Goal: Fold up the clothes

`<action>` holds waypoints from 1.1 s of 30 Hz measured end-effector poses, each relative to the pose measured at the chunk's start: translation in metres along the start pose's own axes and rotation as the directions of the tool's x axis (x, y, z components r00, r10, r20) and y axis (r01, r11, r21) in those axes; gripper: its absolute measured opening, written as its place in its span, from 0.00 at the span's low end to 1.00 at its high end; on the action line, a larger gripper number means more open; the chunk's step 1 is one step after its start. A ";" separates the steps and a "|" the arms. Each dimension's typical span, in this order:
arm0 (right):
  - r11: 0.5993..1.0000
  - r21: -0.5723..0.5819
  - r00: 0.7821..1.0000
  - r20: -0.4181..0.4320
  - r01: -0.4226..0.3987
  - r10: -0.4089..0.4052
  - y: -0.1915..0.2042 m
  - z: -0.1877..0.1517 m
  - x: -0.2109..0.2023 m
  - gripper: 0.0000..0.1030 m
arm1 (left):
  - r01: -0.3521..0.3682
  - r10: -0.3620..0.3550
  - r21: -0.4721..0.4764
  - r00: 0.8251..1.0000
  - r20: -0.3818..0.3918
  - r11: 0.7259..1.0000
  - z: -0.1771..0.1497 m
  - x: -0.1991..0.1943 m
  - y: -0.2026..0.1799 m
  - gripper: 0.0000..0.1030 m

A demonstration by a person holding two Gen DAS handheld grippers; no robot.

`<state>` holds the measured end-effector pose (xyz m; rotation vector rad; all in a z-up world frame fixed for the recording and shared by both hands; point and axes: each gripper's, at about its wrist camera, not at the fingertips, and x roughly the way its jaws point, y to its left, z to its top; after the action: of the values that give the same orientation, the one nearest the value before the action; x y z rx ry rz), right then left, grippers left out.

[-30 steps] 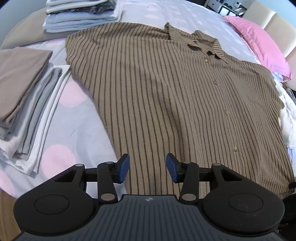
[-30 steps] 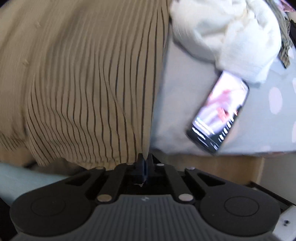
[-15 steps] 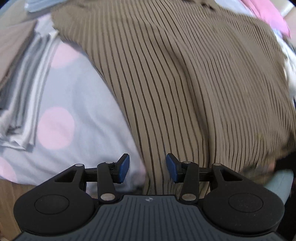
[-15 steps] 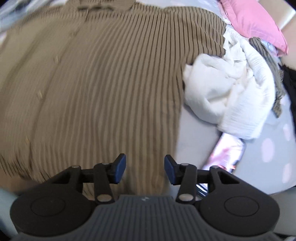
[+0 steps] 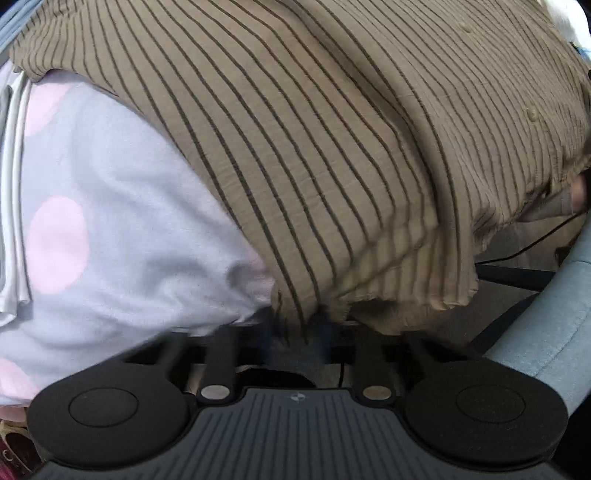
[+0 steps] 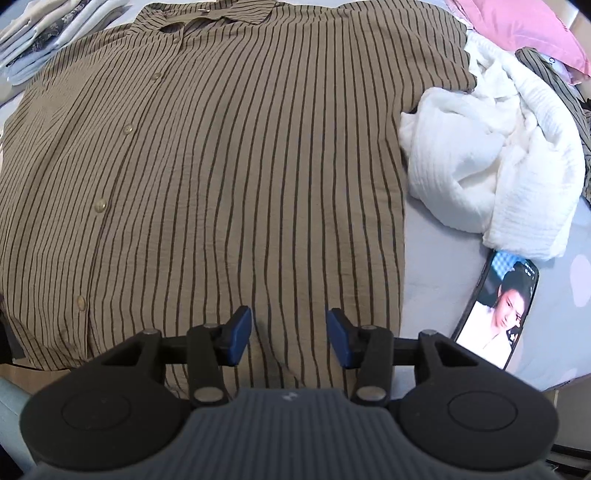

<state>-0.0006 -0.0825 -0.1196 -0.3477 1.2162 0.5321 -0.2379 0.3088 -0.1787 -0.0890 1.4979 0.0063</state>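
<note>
My left gripper (image 5: pixel 295 332) is right at the hem of the striped shirt (image 5: pixel 332 129), and a fold of that hem drops down between the fingers. The blur there is heavy, so I cannot tell whether the jaws have closed on the cloth or only stand around it. Left of the shirt I see the grey bedsheet (image 5: pixel 129 206) with pink dots, and past that, at the frame's left edge, the edges of a folded stack (image 5: pixel 11 184).

My right gripper (image 6: pixel 289 334) stands wide, blue pads (image 6: pixel 239 332) well apart and holding nothing, poised over the shirt's (image 6: pixel 221 166) lower hem on the side away from the button row. The shirt lies spread flat, buttons up, collar at the far end. Just beside the shirt's right edge sits a crumpled white garment (image 6: pixel 491 155), touching it near the shoulder. A phone (image 6: pixel 498 314) with a lit screen lies on the sheet below that garment, near the shirt's hem corner. A pink pillow (image 6: pixel 517 29) is beyond the shirt's far right corner.
</note>
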 end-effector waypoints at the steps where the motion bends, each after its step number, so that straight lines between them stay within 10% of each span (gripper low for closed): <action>1: 1.000 0.009 1.000 -0.004 0.001 -0.001 -0.001 0.001 0.002 0.48 | 0.015 -0.015 0.000 1.000 0.008 1.000 0.000 -0.005 0.000 0.00; 12: 0.994 0.099 0.990 -0.136 0.050 -0.036 -0.024 0.009 0.021 0.52 | 0.142 -0.166 -0.259 0.984 -0.072 0.955 -0.023 -0.053 0.045 0.00; 19: 0.992 0.098 0.986 -0.158 0.076 -0.060 -0.037 0.014 0.017 0.52 | 0.135 -0.154 -0.211 0.985 -0.081 0.968 -0.005 -0.054 0.033 0.02; 23: 0.989 0.147 0.994 -0.105 0.037 -0.022 -0.053 0.018 0.001 0.52 | 0.130 -0.148 -0.181 0.985 -0.085 0.975 0.006 -0.054 0.027 0.46; 28: 0.973 0.228 0.999 0.047 -0.028 0.017 -0.078 0.039 -0.024 0.52 | 0.151 -0.134 -0.195 0.986 0.097 0.969 0.028 -0.094 0.049 0.48; 33: 0.942 0.325 0.972 0.235 -0.084 0.005 -0.116 0.065 -0.053 0.52 | 0.127 -0.041 -0.261 0.949 0.314 0.957 0.054 -0.128 0.085 0.48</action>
<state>0.1025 -0.1552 -0.0517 0.0311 1.0650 0.3842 -0.1990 0.4036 -0.0518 -0.3651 1.1733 0.1563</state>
